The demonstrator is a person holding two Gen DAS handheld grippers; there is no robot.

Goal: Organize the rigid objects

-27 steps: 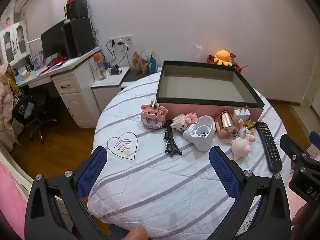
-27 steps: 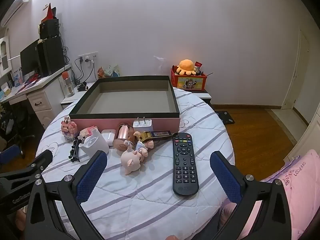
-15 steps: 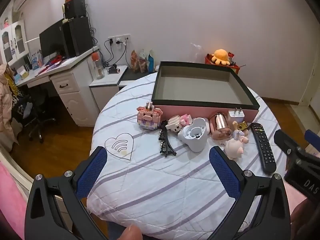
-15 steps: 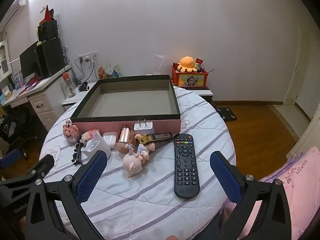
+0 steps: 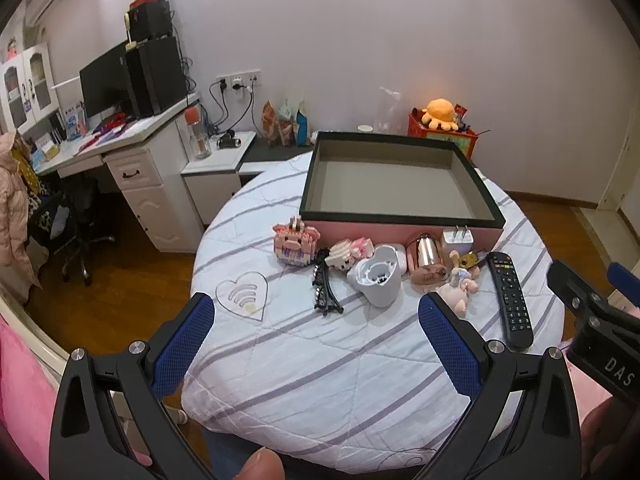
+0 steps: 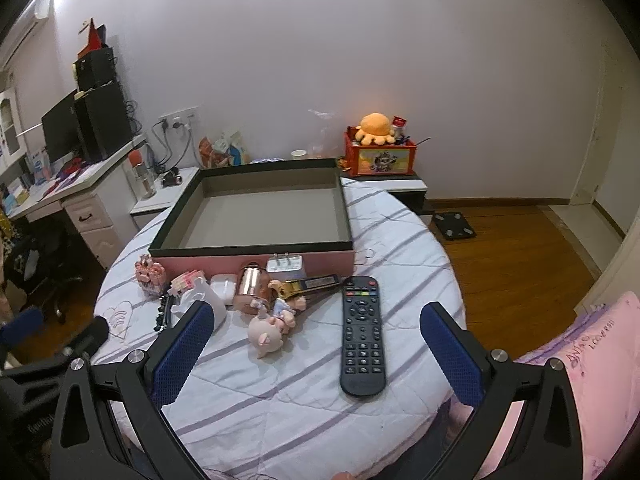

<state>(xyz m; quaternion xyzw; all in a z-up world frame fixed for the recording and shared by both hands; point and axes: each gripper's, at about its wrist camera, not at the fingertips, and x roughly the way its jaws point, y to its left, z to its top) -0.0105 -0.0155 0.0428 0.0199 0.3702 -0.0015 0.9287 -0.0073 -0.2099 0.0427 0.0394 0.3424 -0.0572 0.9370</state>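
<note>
An empty pink box point(image 5: 400, 232) point(image 6: 328, 262) with a black rim sits at the back of the round table. In front of it lie a pink brick figure point(image 5: 294, 242), a black tower model point(image 5: 325, 290), a white cup-like part point(image 5: 378, 280) point(image 6: 208, 300), a copper cylinder point(image 5: 425, 254) point(image 6: 249, 282), a white plug point(image 5: 457, 238) point(image 6: 285, 264), a pink pig toy point(image 5: 454, 298) point(image 6: 266, 330) and a black remote point(image 5: 510, 300) point(image 6: 363, 334). My left gripper point(image 5: 316, 344) hangs open above the near table edge, with nothing between its fingers. My right gripper point(image 6: 316, 350) is open too, short of the remote.
The table wears a white striped cloth point(image 5: 320, 360). A desk with a monitor point(image 5: 104, 80) and an office chair point(image 5: 76, 224) stand to the left. A red box with an orange plush point(image 6: 376, 152) sits by the far wall. Pink fabric point(image 6: 592, 360) lies at the right.
Both grippers have drawn back a little from the table, so the box and the objects look slightly farther away. Both stay open and nothing on the table has moved.
</note>
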